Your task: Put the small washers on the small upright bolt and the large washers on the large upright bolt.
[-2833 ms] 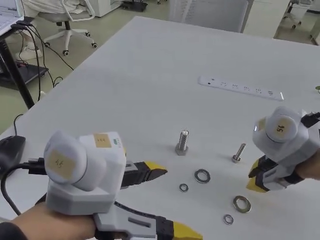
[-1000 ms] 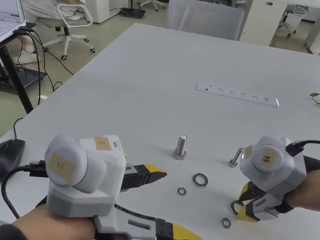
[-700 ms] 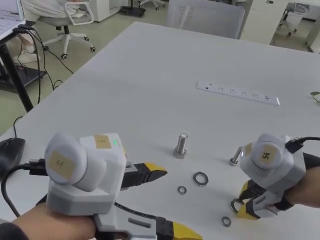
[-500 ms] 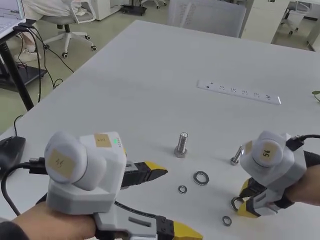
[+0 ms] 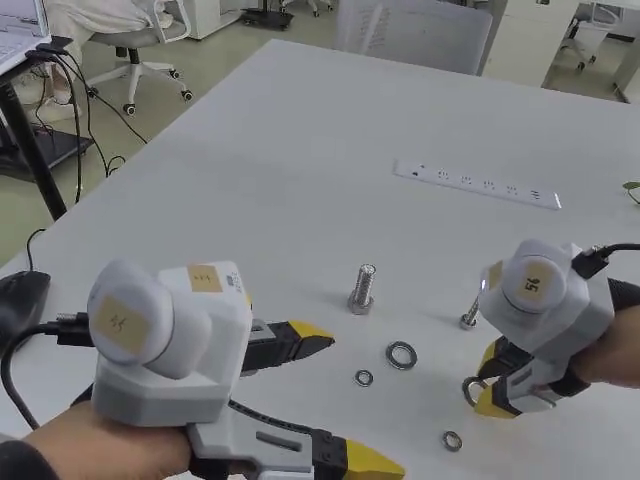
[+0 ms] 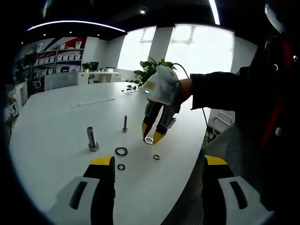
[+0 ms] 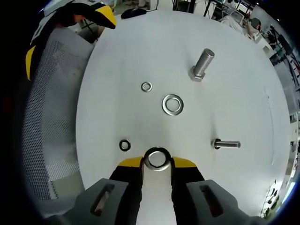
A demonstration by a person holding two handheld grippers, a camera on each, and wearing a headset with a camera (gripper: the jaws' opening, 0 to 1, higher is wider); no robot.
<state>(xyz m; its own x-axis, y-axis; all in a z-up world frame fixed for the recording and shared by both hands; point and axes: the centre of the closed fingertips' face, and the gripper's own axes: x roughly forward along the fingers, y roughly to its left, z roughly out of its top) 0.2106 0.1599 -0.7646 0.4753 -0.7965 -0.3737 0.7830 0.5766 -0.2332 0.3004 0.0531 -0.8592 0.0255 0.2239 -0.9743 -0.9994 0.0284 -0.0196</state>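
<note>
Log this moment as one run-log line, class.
right gripper: shut on large washer | left gripper: open | large bolt: bare | small bolt: bare

**Tally: pairs of nearly everything**

I count two bolts: one large bolt (image 5: 364, 288) and one small bolt (image 7: 227, 144). There are four washers. Two are large: the loose large washer (image 5: 390, 355) and the held large washer (image 7: 146, 159). Two are small: the near small washer (image 5: 452, 440) and the far small washer (image 5: 364, 378). I see two grippers, the left gripper (image 6: 158, 161) and the right gripper (image 7: 157, 164), and one power strip (image 5: 477, 184).
</note>
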